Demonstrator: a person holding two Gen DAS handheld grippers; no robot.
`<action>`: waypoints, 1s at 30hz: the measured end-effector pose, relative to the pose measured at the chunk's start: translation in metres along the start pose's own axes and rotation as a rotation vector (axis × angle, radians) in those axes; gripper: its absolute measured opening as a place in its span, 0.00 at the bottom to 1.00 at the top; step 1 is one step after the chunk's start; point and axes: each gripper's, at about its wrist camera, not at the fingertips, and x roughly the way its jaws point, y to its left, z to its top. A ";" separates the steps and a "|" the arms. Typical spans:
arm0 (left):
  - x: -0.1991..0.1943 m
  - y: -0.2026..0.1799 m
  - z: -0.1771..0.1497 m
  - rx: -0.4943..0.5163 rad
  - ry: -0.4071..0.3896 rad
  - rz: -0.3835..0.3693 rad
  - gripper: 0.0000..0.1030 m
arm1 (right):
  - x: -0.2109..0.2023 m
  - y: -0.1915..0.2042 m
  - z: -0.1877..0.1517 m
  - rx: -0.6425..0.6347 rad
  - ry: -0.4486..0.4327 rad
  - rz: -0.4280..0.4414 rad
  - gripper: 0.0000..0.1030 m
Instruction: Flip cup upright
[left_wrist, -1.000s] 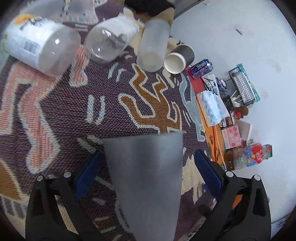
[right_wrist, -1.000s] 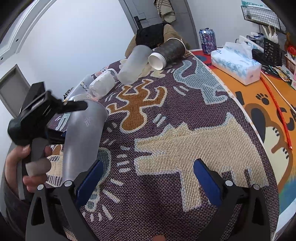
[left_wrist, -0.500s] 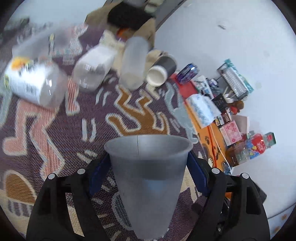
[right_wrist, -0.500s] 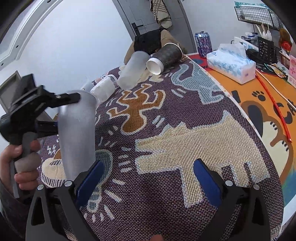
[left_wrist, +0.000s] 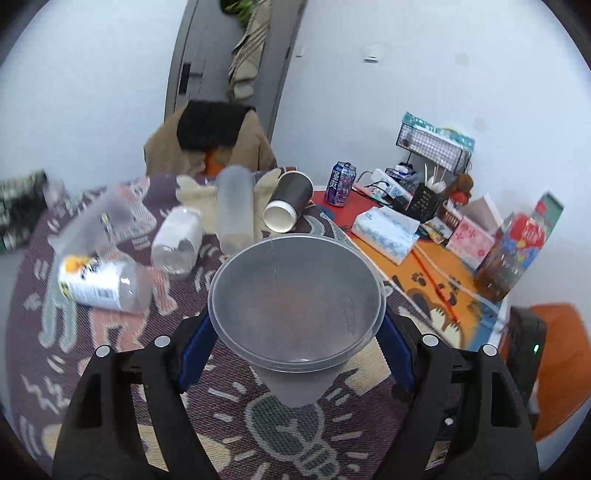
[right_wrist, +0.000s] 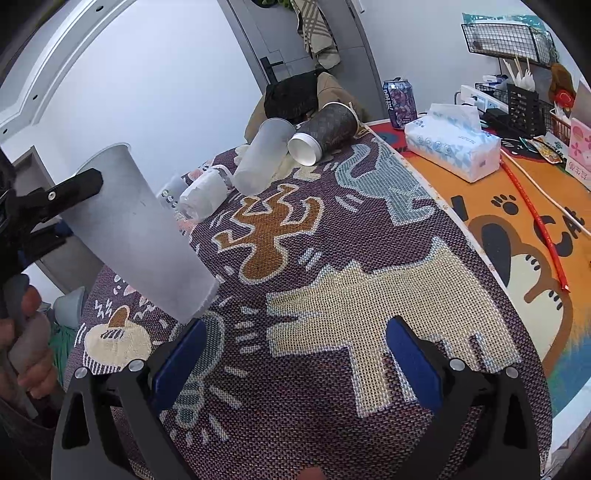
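My left gripper (left_wrist: 295, 347) is shut on a frosted translucent plastic cup (left_wrist: 295, 295). The cup's open mouth faces up and towards the left wrist camera. In the right wrist view the same cup (right_wrist: 140, 236) is held near its rim by the left gripper's fingers (right_wrist: 74, 192), mouth up and tilted left, its base just above the patterned mat (right_wrist: 351, 295). My right gripper (right_wrist: 295, 354) is open and empty, low over the mat to the right of the cup.
Several cups and bottles lie on their sides at the mat's far end: a frosted cup (right_wrist: 262, 162), a dark paper cup (right_wrist: 325, 129), a clear bottle (right_wrist: 203, 195), a labelled jar (left_wrist: 99, 280). A tissue pack (right_wrist: 454, 147) and a can (right_wrist: 399, 99) stand at the right.
The left gripper has swung the cup from mouth-down, through level, to mouth-up, and the cup's base has come down near the mat. The right gripper has barely moved.
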 end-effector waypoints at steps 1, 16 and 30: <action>-0.003 -0.004 -0.001 0.024 -0.008 0.012 0.76 | 0.000 0.000 0.000 -0.002 0.000 -0.002 0.93; -0.028 -0.028 -0.031 0.122 -0.032 0.081 0.76 | -0.010 0.009 -0.008 -0.052 -0.023 -0.003 0.93; -0.021 -0.020 -0.052 0.039 -0.025 0.052 0.95 | -0.026 0.012 -0.027 -0.082 -0.037 -0.034 0.93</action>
